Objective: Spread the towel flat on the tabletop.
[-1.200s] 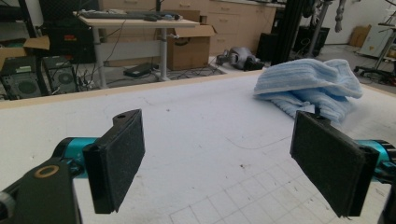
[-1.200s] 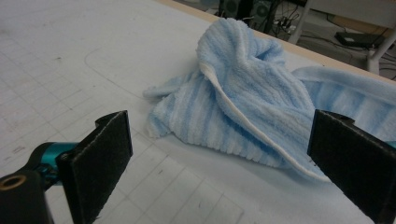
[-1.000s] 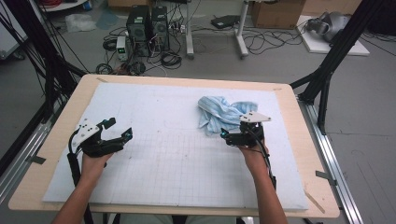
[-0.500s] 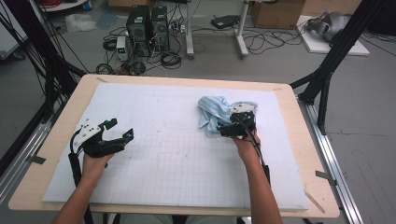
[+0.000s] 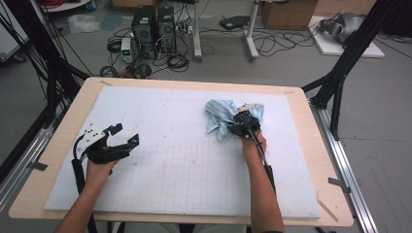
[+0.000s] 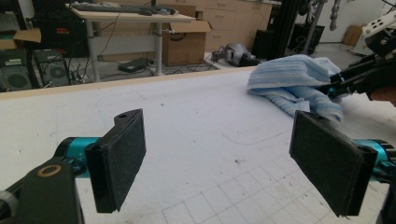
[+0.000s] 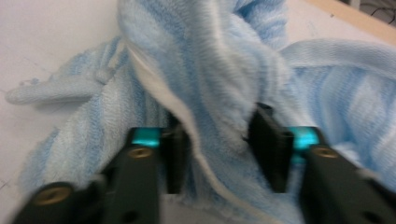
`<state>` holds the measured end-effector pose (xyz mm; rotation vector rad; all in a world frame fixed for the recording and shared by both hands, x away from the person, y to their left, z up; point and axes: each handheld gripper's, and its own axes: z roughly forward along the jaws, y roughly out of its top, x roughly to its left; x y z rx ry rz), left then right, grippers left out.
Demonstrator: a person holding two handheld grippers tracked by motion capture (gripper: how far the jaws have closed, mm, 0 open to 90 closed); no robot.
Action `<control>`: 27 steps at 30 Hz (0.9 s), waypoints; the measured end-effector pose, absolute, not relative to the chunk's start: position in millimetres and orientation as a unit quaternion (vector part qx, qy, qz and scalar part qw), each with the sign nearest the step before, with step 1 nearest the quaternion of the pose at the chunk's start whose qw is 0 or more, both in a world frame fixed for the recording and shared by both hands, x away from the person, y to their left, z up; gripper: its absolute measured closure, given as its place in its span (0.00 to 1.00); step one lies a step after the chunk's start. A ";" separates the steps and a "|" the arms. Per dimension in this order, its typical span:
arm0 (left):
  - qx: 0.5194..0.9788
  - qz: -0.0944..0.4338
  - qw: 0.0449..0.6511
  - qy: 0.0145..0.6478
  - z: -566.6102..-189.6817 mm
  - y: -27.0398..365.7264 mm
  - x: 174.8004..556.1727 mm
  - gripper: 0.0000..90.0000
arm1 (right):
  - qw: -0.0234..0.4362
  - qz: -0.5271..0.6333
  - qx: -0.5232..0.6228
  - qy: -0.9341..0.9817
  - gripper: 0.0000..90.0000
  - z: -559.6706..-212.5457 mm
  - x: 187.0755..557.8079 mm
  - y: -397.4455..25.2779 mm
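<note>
Right hand-held gripper [image 5: 241,124] is buried in the blue towel [image 5: 221,116] — jaws partly closed around a thick fold of the cloth, pads pressing into the pile on both sides, seen close in the right gripper view [image 7: 219,149]. That towel sits crumpled on the white mat [image 5: 184,165], toward the far right corner of the counter [image 5: 63,131], well in from the right edge. Over on the left, the other hand-held gripper [image 5: 125,137] hovers low near the counter's left edge, jaws spread wide with nothing between them — the left gripper view [image 6: 219,163] looks straight through the gap at bare mat and its grid lines. From there the towel [image 6: 294,81] lies well apart, off toward the far right, with the right hand-held gripper [image 6: 359,79] up against it.
</note>
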<state>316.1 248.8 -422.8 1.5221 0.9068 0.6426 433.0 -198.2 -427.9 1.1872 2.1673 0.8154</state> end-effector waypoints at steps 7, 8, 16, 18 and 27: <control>0.652 0.276 0.588 0.392 -422.7 249.1 315.8 0.21 | 0.259 0.338 0.427 0.798 0.91 -416.0 422.3 -198.5; 0.652 0.276 0.588 0.392 -422.7 249.6 315.9 0.21 | 0.253 0.347 0.417 0.801 0.91 -414.0 420.2 -196.9; 0.647 0.277 0.590 0.396 -422.3 251.5 315.7 0.21 | 0.230 0.400 0.380 0.802 0.91 -396.4 394.4 -181.1; 0.647 0.277 0.590 0.395 -422.3 251.3 315.9 0.22 | 0.226 0.410 0.368 0.804 0.91 -394.7 387.5 -177.5; 0.646 0.276 0.592 0.396 -422.0 251.3 316.0 0.22 | 0.185 0.445 0.348 0.804 0.91 -398.4 367.6 -164.3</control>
